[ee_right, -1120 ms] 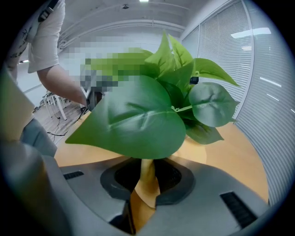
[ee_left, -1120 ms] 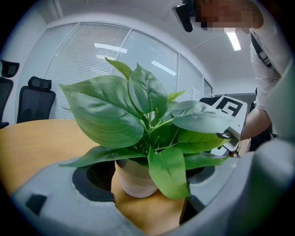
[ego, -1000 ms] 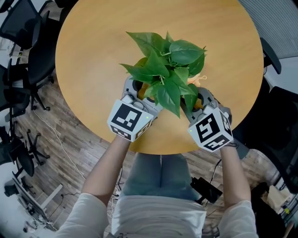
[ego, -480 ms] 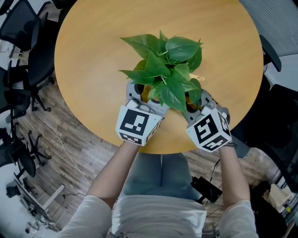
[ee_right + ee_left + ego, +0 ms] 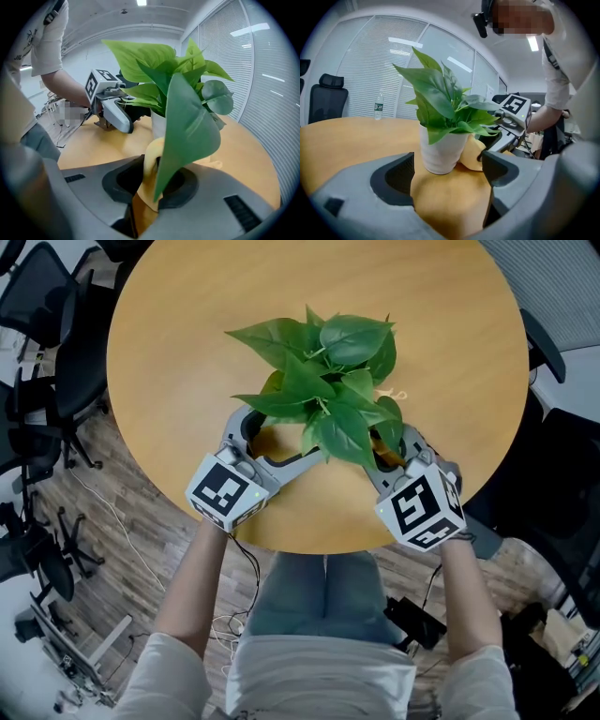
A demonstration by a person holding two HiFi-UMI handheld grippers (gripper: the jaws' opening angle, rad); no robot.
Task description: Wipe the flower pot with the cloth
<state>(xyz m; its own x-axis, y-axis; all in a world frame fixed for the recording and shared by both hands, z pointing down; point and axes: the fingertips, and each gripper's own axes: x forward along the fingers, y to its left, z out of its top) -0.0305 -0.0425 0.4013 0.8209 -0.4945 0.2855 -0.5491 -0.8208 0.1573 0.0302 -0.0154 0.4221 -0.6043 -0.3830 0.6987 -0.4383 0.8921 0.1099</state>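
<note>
Leftward, clear of the flower pot (image 5: 440, 152), the left gripper (image 5: 447, 171) has swung. The round wooden table (image 5: 187, 352) bears the white pot near the person's edge. The left gripper's 2 jaws gape empty; the right gripper (image 5: 150, 183) clamps the yellow cloth (image 5: 149, 161) against the pot's side.

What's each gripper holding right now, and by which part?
The right gripper is shut on the yellow cloth, pinching a bunched fold beside the white pot. The left gripper is open and holds nothing; the pot stands beyond its jaws.
</note>
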